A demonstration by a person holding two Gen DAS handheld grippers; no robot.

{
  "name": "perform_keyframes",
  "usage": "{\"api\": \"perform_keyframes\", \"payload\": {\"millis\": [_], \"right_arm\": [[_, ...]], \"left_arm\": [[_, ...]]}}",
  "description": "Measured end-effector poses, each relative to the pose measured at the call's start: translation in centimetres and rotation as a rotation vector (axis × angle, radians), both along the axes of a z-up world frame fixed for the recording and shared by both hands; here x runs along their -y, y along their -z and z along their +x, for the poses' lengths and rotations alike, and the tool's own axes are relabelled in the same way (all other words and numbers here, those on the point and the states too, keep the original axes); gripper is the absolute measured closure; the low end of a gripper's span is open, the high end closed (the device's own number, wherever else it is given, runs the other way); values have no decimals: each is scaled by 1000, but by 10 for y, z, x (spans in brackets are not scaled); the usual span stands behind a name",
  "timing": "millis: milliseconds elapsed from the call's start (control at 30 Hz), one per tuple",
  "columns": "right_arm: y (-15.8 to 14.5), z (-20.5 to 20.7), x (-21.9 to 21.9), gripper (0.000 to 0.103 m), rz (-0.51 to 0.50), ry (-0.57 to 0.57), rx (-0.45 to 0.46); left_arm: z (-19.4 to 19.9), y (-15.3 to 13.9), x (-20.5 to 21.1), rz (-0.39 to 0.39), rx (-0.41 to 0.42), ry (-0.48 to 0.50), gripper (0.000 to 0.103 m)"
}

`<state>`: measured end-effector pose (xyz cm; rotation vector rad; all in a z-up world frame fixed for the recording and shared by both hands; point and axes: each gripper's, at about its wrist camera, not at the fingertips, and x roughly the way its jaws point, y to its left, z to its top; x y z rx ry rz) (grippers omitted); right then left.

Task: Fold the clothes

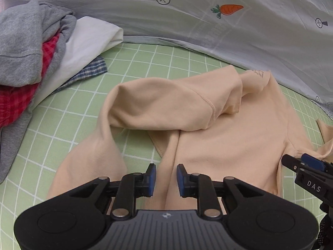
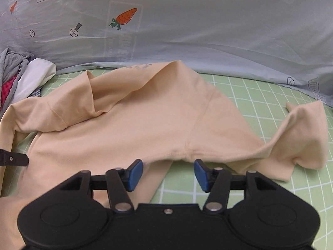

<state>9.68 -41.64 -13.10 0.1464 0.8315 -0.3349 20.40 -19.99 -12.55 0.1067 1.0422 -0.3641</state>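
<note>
A peach long-sleeved top lies crumpled on the green grid mat; it also shows in the right wrist view. One sleeve is folded over the body and another part runs toward the camera. My left gripper is open, its blue pads either side of a fold of the peach cloth without closing on it. My right gripper is open wide at the near edge of the top, by a seam; it also shows at the right in the left wrist view.
A pile of clothes in grey, red check, white and blue check sits at the left of the mat. A pale grey sheet with carrot prints hangs behind the mat. Bare mat lies to the right of the top.
</note>
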Motion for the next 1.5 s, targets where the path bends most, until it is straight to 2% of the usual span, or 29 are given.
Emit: {"api": "perform_keyframes", "payload": {"millis": [100,300,467,567,600,700,767,833,967,1000,1067,1200,1300,1400,1433,1467,1500], "right_arm": [[0,29,16,42,-27,-45,-6],[14,95,22,43,-66,-207,-46],[15,149,24,45,-100,-316,12],[3,162,36,45,-20,-248,113],[-1,166,40,45,10,-222,147],[-14,177,52,41,98,-144,251],[-16,165,51,41,61,-104,233],[-17,137,49,40,19,-66,212],[-23,68,34,26,18,57,181],[-22,52,28,26,16,71,162],[-19,19,15,26,10,90,118],[-6,-27,-21,28,33,54,8],[1,-58,-45,39,46,15,-48],[3,-82,-63,48,76,-33,-64],[4,-85,-68,53,100,-53,-74],[6,-90,-72,65,118,-67,-72],[7,-95,-76,70,133,-77,-66]], "left_arm": [[3,7,11,5,-13,42,76],[50,5,16,-31,68,0,76],[98,-6,-6,-100,146,-139,76],[114,-16,-14,-88,227,-210,72],[116,-20,-17,-93,250,-224,67],[111,-31,-29,-154,260,-236,59],[100,-33,-35,-157,241,-225,58],[80,-30,-38,-126,218,-193,58],[24,-16,-46,-56,124,-127,58],[10,-11,-50,-45,93,-117,57],[-21,-2,-58,-27,32,-102,57],[-72,7,-73,-1,-56,-122,57],[-98,7,-82,0,-86,-136,57],[-117,5,-88,5,-90,-141,57],[-122,4,-90,5,-86,-139,57],[-125,1,-90,4,-79,-138,57],[-129,-1,-91,3,-72,-137,57]]}}
